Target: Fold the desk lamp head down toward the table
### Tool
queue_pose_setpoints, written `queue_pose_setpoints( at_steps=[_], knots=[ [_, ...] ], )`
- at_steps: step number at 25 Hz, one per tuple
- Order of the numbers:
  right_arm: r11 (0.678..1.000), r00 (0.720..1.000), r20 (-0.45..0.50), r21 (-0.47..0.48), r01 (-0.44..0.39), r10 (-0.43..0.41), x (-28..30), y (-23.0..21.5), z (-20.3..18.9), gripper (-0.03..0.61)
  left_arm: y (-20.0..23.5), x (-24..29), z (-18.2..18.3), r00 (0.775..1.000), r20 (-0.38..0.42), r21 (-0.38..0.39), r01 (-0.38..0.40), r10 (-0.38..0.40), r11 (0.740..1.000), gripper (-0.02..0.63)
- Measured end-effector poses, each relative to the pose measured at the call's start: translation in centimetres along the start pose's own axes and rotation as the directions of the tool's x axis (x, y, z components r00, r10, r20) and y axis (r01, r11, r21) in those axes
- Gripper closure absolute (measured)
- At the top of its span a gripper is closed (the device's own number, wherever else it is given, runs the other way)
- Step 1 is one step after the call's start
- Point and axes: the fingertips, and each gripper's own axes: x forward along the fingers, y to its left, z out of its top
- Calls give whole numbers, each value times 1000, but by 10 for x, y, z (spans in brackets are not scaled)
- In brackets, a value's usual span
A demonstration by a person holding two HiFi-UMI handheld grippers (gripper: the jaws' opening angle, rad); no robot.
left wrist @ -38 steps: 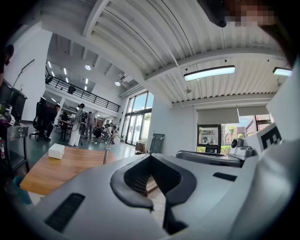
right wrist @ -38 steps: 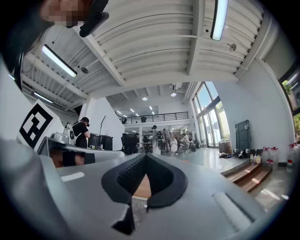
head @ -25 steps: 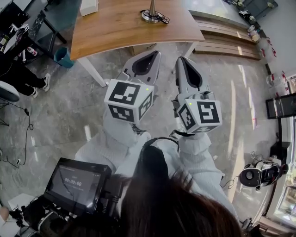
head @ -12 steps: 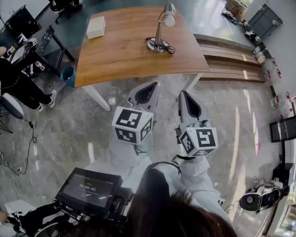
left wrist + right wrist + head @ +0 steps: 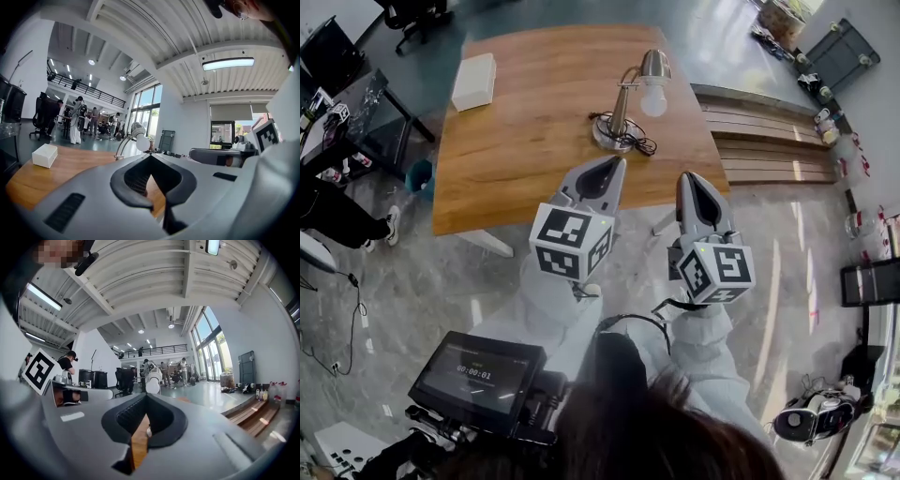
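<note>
Wooden counter (image 5: 516, 141) carries a white box (image 5: 474, 82) near its left end. The left gripper (image 5: 612, 164) is at the counter's near edge, its jaws pressed together and empty. Just beyond it, the desk lamp (image 5: 623, 117) stands on its round base, with the lamp head (image 5: 653, 73) raised, bulb showing. The right gripper (image 5: 691, 180), jaws likewise closed on nothing, is near the counter's right corner.
</note>
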Motion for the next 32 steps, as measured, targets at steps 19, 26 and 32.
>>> queue_pose_setpoints(
  at_steps=[19,26,32],
  knots=[
    [889,903,-157,308,-340,400,231,-121,-39,577,124,208,-58,971,-212,-96,-134,112,986,617],
    [517,626,-103,675,-527,773,269,-111,-42,571,152,235,-92,953,-271,-194,-193,137,962,617],
    [258,496,-10,864,-433,868,287,-112,-47,551,163,248,-101,947,-310,-208,-152,83,966,561]
  ],
)
